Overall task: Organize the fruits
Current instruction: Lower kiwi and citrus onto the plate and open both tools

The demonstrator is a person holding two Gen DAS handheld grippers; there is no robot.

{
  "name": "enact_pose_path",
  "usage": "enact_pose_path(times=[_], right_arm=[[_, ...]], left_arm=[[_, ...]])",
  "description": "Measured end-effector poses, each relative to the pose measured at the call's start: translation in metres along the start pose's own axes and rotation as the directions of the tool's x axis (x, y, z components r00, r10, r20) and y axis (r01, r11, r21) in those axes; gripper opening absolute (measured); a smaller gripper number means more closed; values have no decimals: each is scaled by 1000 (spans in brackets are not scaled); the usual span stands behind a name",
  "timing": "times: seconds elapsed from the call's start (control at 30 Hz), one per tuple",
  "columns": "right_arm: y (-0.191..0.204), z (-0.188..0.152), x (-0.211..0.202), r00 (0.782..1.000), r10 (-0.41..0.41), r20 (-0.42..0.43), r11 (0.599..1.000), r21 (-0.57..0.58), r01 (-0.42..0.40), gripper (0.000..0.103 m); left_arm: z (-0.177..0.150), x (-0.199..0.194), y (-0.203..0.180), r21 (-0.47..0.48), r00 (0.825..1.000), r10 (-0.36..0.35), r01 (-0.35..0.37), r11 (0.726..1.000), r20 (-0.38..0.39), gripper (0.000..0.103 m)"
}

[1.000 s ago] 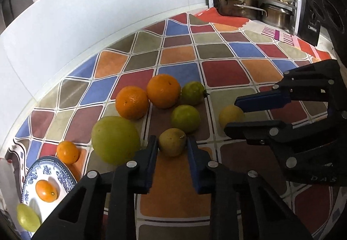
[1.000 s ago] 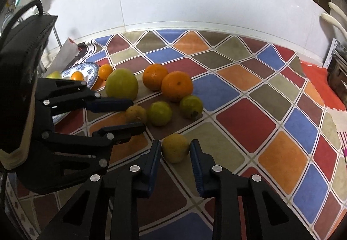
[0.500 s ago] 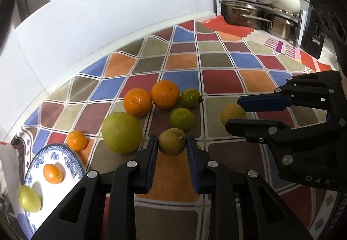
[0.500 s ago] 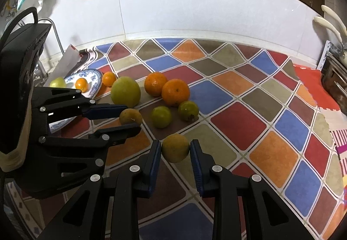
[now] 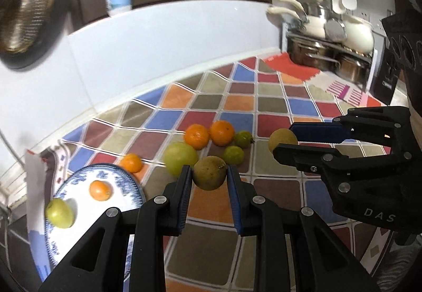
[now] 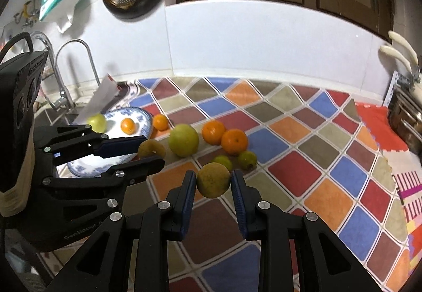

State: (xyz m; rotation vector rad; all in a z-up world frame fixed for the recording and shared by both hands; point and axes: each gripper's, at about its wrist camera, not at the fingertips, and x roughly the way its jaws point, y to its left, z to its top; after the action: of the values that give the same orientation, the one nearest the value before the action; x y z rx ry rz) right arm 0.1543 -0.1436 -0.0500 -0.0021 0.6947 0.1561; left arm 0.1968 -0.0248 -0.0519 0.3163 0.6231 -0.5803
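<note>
Left gripper clamping brownish fruit across widest girth, above cloth near plate. Right gripper pinching yellow fruit likewise. Probably firm, light, smooth-skinned; rolling risk, so gripping mid-girth.

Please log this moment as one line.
left gripper: shut on brown fruit | right gripper: shut on yellow fruit | both clear of cloth
</note>
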Motion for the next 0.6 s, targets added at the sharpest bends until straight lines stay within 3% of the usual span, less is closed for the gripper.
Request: enact_pose_path(times=[0.27,0.6], right_arm=[[31,22,-15,995,42,90,998,-45,-38,29],[80,45,-15,980,118,159,988,-117,-100,29]], left_arm=[[-5,-39,31,-104,994,94,-87,991,58,27],[-22,-81,79,-202,972,216,-194,960,93,27]])
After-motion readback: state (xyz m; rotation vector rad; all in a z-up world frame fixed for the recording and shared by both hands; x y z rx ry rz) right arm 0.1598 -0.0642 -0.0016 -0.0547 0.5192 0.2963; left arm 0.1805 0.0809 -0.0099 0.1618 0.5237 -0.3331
